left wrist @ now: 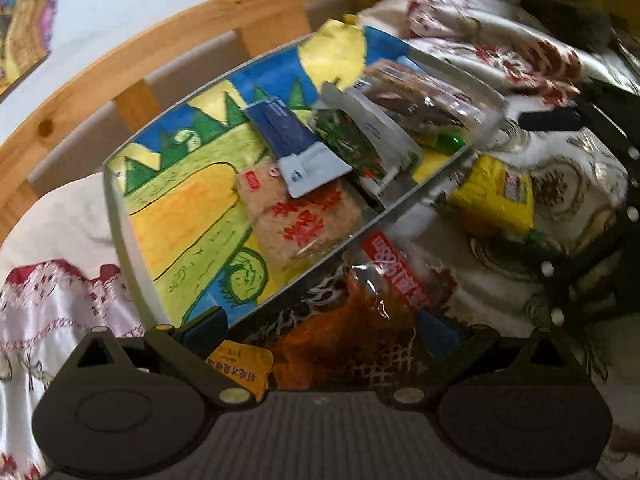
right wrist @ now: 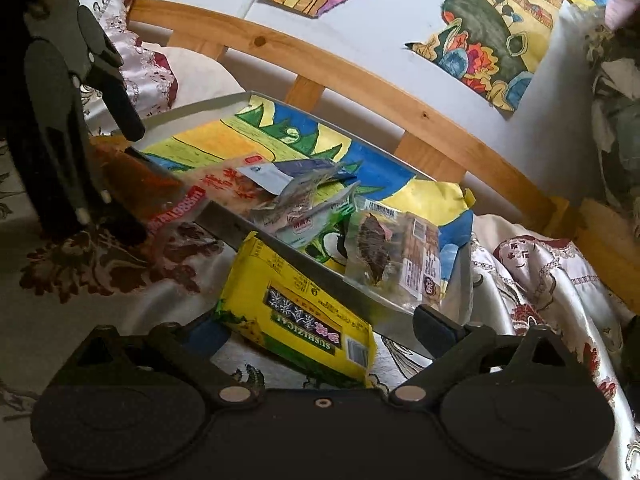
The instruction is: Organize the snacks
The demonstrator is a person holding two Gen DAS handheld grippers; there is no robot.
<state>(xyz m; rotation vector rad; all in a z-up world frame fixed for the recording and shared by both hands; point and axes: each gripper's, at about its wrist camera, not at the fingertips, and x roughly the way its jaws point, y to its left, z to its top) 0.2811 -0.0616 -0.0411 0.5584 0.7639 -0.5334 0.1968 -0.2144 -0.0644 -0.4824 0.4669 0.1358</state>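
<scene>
A metal tray [left wrist: 124,236] lined with a bright drawing holds several snacks: a tan cracker pack [left wrist: 296,220], a blue-and-grey sachet [left wrist: 288,136], a green pack [left wrist: 360,144] and a clear pack of brown pieces [left wrist: 420,96]. An orange snack bag [left wrist: 360,320] leans over the tray's near rim. My left gripper [left wrist: 320,332] stands open around it, and cloth shows beside the left pad. A yellow pack [right wrist: 296,320] lies on the cloth against the tray [right wrist: 320,276]. My right gripper [right wrist: 322,334] is open with that pack between its fingers, the right pad apart from it.
A curved wooden rail [left wrist: 120,64] runs behind the tray, with drawings [right wrist: 492,28] on the wall above. Embroidered white-and-red cloth [left wrist: 52,300] covers the surface. In the right wrist view the left gripper [right wrist: 110,174] stands at the tray's left corner.
</scene>
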